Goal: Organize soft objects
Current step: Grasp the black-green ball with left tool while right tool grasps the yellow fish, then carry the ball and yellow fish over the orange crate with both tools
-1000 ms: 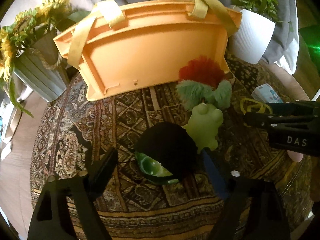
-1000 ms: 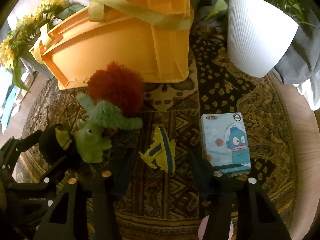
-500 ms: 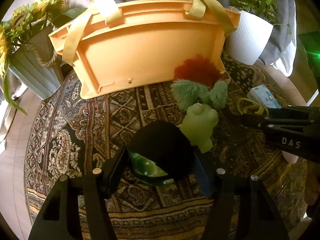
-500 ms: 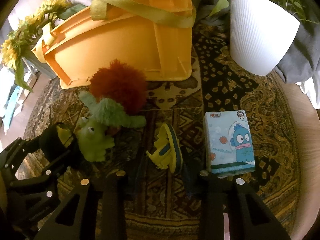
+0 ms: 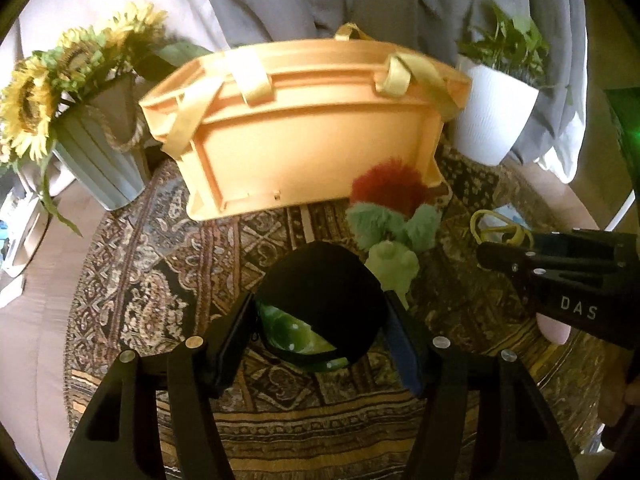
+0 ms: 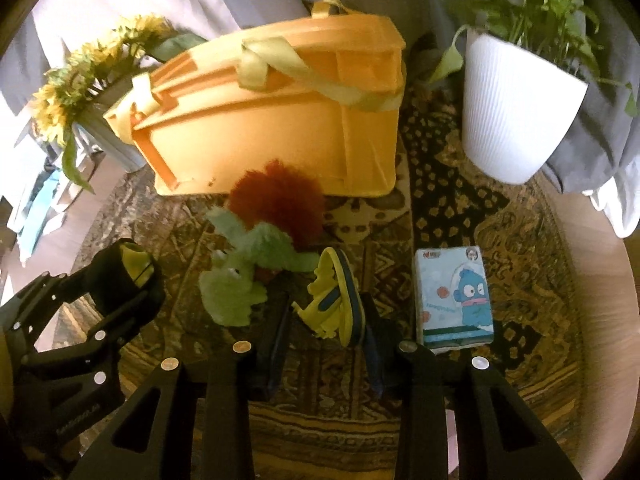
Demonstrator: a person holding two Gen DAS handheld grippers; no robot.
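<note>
Black and soft, the round pouch [image 5: 320, 280] with a green patterned lining sat between the pads of the left tool [image 5: 320, 332], which was clamped on its two sides. The left tool's jaws had been closing within the last second and were now pressed on the pouch. It seemed to be lifted a little off the patterned rug [image 5: 152, 280] that covered the round surface. The right tool [image 6: 324, 340] was clamped on the small yellow and blue shoe [image 6: 336, 300], with its jaws narrow and the shoe standing on edge between them.

I judged that the step in hand was the pick-up of two soft things at the same time, one in each tool, and that the task was still near its start. The next move probably called for carrying both things up and forward, over the near wall of the orange basket [image 5: 304, 148], and for opening each tool only above its mouth. The yellow straps [image 6: 304, 72] lay across the top and could catch a tool.

Just beyond the pouch, the green plush frog [image 6: 232, 292] and the plush with red fur [image 6: 280, 204] lay on the rug, touching each other, near the basket. A light blue box [image 6: 454, 296] with a cartoon face lay beside the shoe.

Whether anything was inside the basket could not be told. A white pot [image 6: 516, 112] held a green plant, and a grey pot [image 5: 100, 160] held sunflowers.
</note>
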